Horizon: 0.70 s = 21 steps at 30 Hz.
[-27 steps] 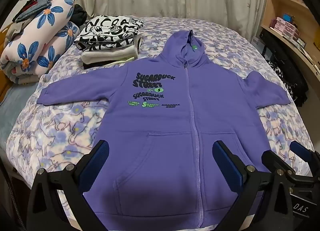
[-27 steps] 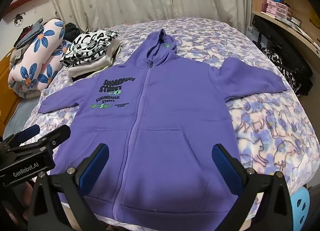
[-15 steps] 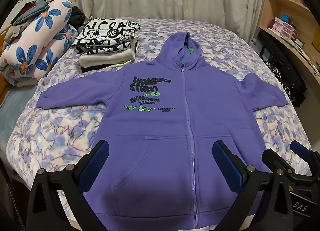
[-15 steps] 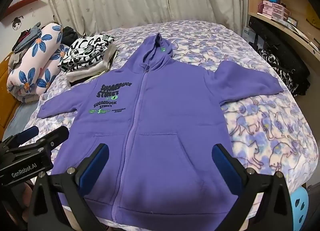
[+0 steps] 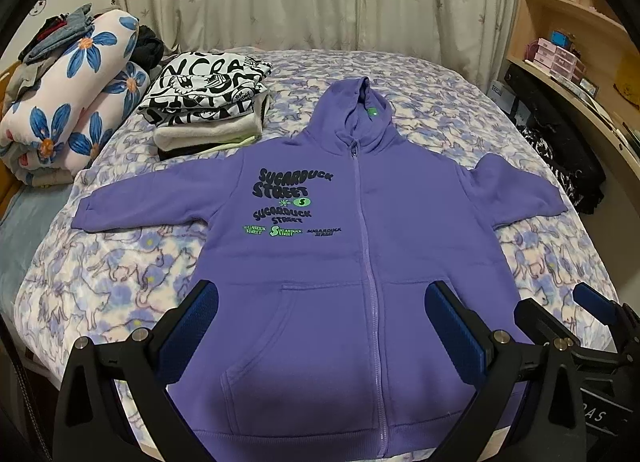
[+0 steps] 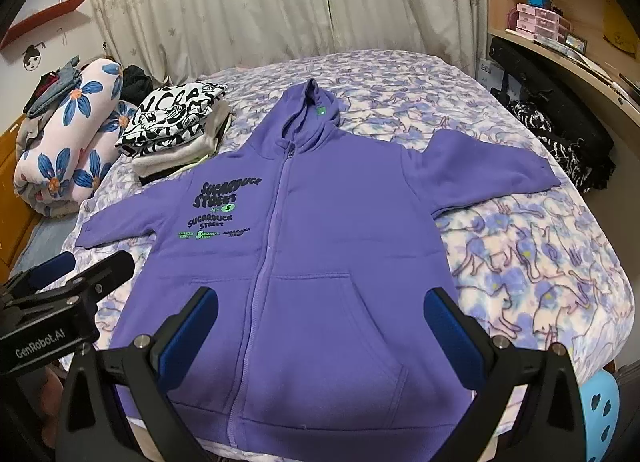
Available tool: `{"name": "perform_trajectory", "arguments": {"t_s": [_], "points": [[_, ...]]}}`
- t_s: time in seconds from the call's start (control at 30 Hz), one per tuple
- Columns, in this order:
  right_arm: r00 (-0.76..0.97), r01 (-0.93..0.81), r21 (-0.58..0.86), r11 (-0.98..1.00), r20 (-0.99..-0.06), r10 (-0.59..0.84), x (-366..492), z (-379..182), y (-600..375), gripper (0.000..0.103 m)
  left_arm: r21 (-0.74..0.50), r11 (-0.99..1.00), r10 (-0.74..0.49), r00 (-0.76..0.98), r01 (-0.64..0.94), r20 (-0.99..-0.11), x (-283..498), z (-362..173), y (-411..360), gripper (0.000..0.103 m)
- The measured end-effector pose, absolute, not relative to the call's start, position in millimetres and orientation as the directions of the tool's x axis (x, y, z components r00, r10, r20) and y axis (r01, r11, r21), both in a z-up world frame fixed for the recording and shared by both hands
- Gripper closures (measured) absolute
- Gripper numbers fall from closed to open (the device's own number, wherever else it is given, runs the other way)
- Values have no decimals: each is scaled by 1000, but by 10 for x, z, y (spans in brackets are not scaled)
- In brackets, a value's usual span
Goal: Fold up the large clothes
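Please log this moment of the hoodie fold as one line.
stage: pre-fold | hoodie: flat on bed, zipped, sleeves spread | left gripper: open, empty | right gripper: open, empty

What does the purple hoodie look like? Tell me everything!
The purple hoodie looks soft and fleecy. It lies flat, front up, on the flowery bedspread, zipped shut, sleeves spread out sideways, hood pointing toward the curtains. It has a front pocket, a ribbed hem, dark and green "Sugarduck Street" lettering on the chest and a small green tag inside the hood. Neither gripper holds it.
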State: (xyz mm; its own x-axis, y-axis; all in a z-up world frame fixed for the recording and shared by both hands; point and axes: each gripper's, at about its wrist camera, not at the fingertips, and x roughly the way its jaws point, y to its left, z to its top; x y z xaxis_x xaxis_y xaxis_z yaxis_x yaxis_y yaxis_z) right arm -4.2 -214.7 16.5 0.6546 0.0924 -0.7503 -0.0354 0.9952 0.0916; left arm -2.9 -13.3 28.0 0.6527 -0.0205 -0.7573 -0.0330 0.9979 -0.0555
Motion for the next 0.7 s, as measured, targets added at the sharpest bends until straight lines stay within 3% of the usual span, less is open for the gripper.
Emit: {"name": "perform_trajectory", "arguments": {"t_s": [0.7], "points": [[656, -31, 93, 995, -749, 91, -103, 150, -2174, 0, -45, 998, -5, 646, -45, -763, -109, 210, -130, 1]]}}
